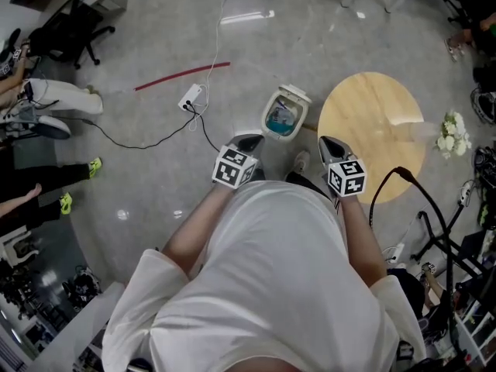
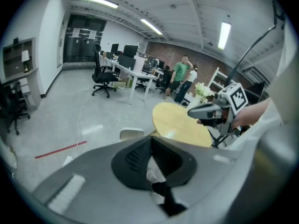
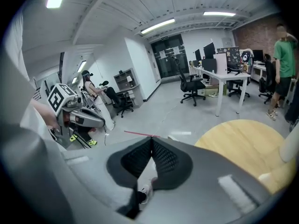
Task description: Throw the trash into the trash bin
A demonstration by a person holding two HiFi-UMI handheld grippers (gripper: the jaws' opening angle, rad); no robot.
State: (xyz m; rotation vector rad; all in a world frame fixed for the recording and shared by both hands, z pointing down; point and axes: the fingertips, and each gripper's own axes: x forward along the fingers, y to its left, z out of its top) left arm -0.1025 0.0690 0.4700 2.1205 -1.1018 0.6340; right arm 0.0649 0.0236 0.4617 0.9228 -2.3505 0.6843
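Only the head view shows us inside the white open-lidded trash bin by the round wooden bench's edge: bluish trash. Left gripper, right gripper — fingers pressed together, empty.

Trash bin just left of table, power strip further left

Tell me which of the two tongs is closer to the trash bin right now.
The left tongs: their tip is right beside the open trash bin in the head view, while the right tongs overlap the round wooden table.
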